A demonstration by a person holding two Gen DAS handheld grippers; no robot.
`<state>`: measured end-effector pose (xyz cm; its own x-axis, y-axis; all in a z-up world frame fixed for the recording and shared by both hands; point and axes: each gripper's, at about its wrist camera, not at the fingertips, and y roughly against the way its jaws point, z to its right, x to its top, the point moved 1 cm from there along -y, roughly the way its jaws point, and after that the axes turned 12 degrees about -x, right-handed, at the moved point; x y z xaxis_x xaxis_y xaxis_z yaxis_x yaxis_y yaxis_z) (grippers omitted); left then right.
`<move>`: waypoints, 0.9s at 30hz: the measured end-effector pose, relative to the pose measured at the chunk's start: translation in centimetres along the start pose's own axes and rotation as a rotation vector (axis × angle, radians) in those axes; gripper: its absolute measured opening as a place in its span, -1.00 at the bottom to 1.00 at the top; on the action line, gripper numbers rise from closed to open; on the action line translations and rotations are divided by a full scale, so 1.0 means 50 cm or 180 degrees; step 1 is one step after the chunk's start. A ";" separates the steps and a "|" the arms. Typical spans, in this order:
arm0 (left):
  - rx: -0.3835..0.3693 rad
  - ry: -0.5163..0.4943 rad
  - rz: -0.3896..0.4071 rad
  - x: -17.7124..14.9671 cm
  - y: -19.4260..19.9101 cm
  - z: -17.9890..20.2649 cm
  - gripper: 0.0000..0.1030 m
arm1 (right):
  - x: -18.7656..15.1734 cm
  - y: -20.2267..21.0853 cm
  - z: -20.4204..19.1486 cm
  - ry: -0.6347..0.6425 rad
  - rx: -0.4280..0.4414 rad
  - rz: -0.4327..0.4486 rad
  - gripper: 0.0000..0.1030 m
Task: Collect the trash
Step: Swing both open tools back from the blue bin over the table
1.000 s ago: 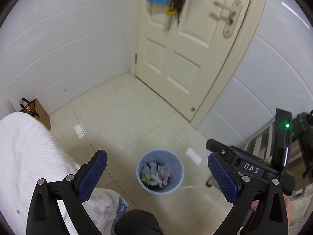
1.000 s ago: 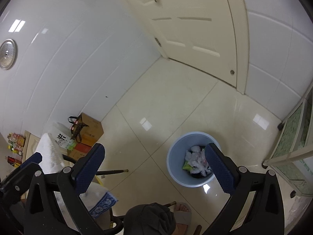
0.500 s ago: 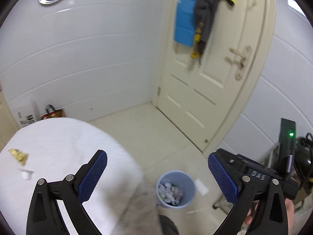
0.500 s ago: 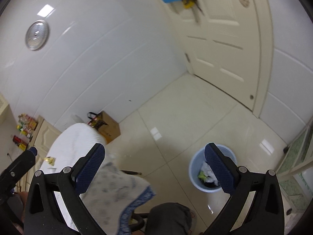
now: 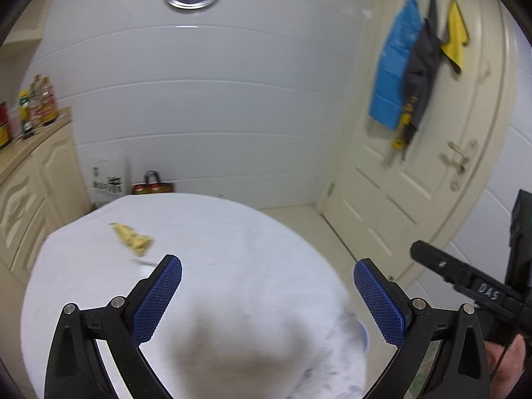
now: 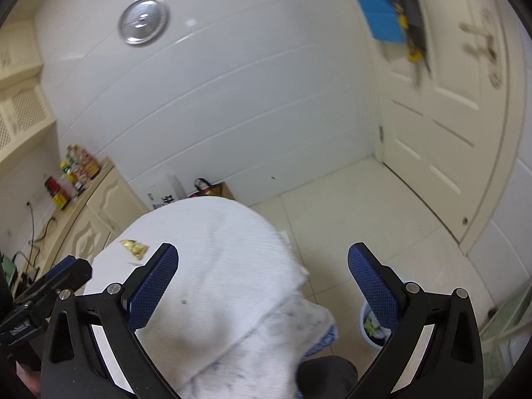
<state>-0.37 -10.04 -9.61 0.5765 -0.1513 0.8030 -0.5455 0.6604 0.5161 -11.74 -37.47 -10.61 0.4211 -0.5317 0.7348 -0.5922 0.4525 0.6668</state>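
Both claws gape wide, empty: left gripper (image 5: pixel 267 277), right gripper (image 6: pixel 262 266). Yellow wrapper (image 5: pixel 132 240) lies on the white-clothed table (image 5: pixel 232 249); blue bin (image 6: pixel 374 331) (crumpled scraps inside) stands on the floor.

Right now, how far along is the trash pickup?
Some trash already sits in the blue bin. Nothing is in hand: the left gripper and right gripper are both open. Left: the yellow wrapper and a small white scrap on the white table.
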 end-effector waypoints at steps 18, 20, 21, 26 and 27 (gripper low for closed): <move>0.0613 0.0539 0.0231 -0.056 0.148 -0.134 0.99 | -0.023 -0.014 -0.311 0.0862 0.0385 0.0150 1.00; 0.0678 0.0585 0.0217 -0.058 0.146 -0.150 0.99 | -0.029 -0.028 -0.336 0.0918 0.0414 0.0118 1.00; 0.0700 0.0603 0.0207 -0.054 0.139 -0.156 0.99 | -0.032 -0.038 -0.350 0.0956 0.0417 0.0101 1.00; 0.0891 0.0690 0.0092 -0.052 0.100 -0.196 0.99 | -0.064 -0.103 -0.417 0.1198 0.0479 -0.0098 1.00; 0.0909 0.0722 0.0062 -0.049 0.090 -0.207 0.99 | -0.076 -0.126 -0.436 0.1280 0.0494 -0.0172 1.00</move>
<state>2.03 0.90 -12.35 0.6671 0.0476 0.7435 -0.6872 0.4247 0.5894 5.38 -22.72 -14.90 0.6702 -0.2165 0.7098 -0.6453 0.3024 0.7015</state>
